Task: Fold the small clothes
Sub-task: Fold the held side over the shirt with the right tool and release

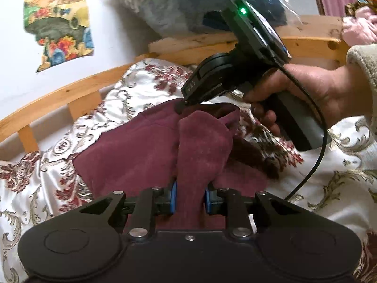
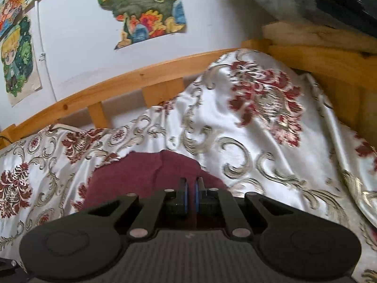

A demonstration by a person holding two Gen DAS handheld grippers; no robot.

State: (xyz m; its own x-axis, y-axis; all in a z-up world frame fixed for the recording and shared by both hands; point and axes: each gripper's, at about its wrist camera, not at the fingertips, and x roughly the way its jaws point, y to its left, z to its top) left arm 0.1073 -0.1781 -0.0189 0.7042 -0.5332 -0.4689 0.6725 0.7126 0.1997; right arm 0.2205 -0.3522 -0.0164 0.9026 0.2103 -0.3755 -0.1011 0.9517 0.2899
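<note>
— Left gripper [image 1: 190, 198] first?
— Was clamped on a bunched ridge of the maroon garment [image 1: 132, 151], pads pressed in from both sides, cloth standing up between them.
— And the right gripper [image 2: 191, 195]?
— Was pressed nearly together, with only a sliver of a gap. Looked pinched on a thin far edge of the same garment, tip touching the cloth where a flap rose toward it. Could not make out the pinch itself clearly from its own camera.
— Held by?
— By a hand [image 1: 306, 94] in a pale knitted cuff, wrapped round the grip.
— Where did the garment lie?
— Lay spread on the floral bedspread [image 1: 341, 188], near the wooden bed rail [image 1: 70, 94], partly lifted at the two gripped spots and flat elsewhere.
— Step in hand?
— Judged as the start of a fold: both edges taken up, nothing laid over yet.
— Next move?
— Probably called for carrying the two gripped parts together across the flat part, keeping the cloth taut between them, then lowering and letting go evenly. Risked a crooked fold with the left bunch so thick and the right pinch so slight.
</note>
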